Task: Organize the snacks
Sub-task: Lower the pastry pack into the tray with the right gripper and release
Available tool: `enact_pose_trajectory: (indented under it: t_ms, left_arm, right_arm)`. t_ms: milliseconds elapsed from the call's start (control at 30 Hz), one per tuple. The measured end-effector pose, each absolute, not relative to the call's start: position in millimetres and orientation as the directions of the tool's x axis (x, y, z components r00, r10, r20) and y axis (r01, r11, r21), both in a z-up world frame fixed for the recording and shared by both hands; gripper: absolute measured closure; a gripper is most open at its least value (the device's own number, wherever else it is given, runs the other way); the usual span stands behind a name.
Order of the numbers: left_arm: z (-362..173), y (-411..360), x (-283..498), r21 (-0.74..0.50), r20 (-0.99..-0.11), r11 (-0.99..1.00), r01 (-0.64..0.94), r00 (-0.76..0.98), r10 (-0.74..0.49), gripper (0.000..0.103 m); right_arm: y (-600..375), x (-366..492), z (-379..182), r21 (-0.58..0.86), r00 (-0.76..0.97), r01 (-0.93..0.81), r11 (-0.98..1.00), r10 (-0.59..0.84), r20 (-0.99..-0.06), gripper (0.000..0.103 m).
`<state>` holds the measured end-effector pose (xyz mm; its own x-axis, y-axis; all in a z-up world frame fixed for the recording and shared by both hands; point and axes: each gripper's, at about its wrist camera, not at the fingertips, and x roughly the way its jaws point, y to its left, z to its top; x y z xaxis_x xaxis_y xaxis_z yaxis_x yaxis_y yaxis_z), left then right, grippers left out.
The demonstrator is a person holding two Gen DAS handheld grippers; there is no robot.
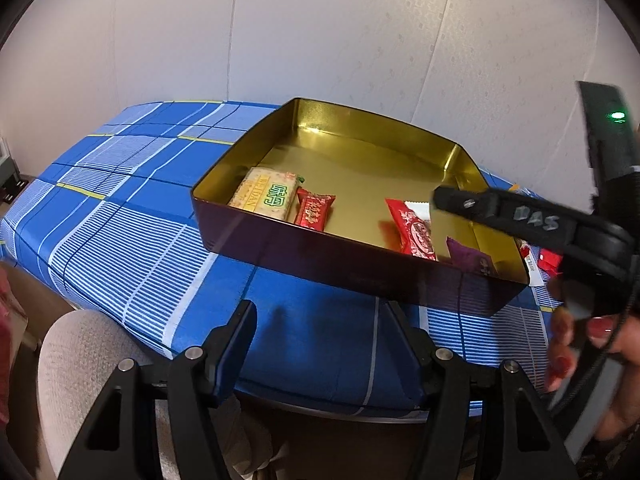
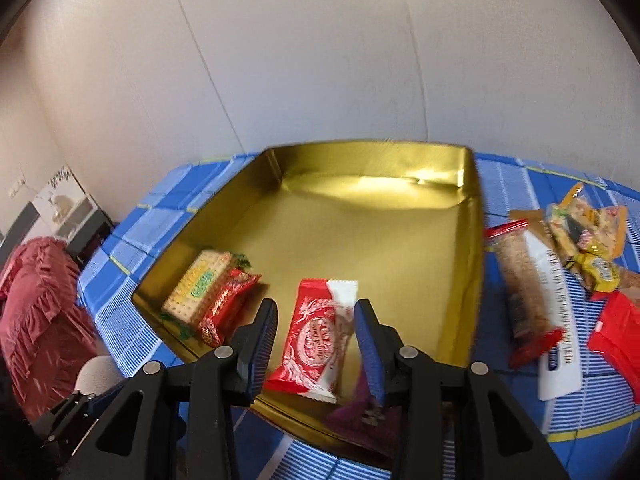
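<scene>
A gold-lined tin (image 1: 360, 168) (image 2: 400, 240) with dark outer walls stands on the blue checked cloth. Inside it lie a cracker packet with a green label (image 1: 266, 196) (image 2: 198, 288), a small red packet (image 1: 314, 210) (image 2: 226, 308), a red-and-white packet (image 1: 414, 232) (image 2: 316, 340) and a purple packet (image 1: 470, 258) (image 2: 360, 412). My right gripper (image 2: 316, 316) (image 1: 452, 202) hovers over the red-and-white packet, which lies on the tin floor between its fingers; the pads stand apart from it. My left gripper (image 1: 320, 320) is open over bare cloth in front of the tin.
To the right of the tin lie loose snacks: a long bar with red ends (image 2: 524, 292), a white packet (image 2: 556, 320), an orange bag (image 2: 588, 232) and a red packet (image 2: 616, 332). A hand with red nails (image 1: 568, 344) holds the right gripper. A wall rises behind the table.
</scene>
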<state>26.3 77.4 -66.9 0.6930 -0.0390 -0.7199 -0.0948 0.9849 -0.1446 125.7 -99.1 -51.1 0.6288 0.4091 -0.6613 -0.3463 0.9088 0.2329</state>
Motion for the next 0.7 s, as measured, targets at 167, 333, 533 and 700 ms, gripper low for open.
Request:
enact_pose_trajectory:
  t_ms: [167,333,533,700]
  left_arm:
    - [-69,70,27,-0.148,-0.727,0.986,-0.074,0.684,-0.058,0.033]
    - [-70,59,27,-0.152,-0.739,0.988,-0.04,0.668,-0.086,0.027]
    - [-71,39,26,-0.14,-0.743,0.99,0.035,0.656,-0.128,0.023]
    - [-73,15,27,-0.14,-0.759,0.982,0.125,0.623,-0.188,0.023]
  right_arm:
    - [-121,116,-43,0.224,0.662,-0.318,0.922,0.384,-0.644,0.062]
    - [-144,103,-41,0.188,0.693,-0.299,0.936,0.348,-0.632,0.062]
    - [-192,88,-53,0.163,0.716,-0.215,0.963,0.269,-0.644,0.062]
    - [-256,85,-72,0.169,0.705,-0.074,0.983,0.171,-0.688,0.062]
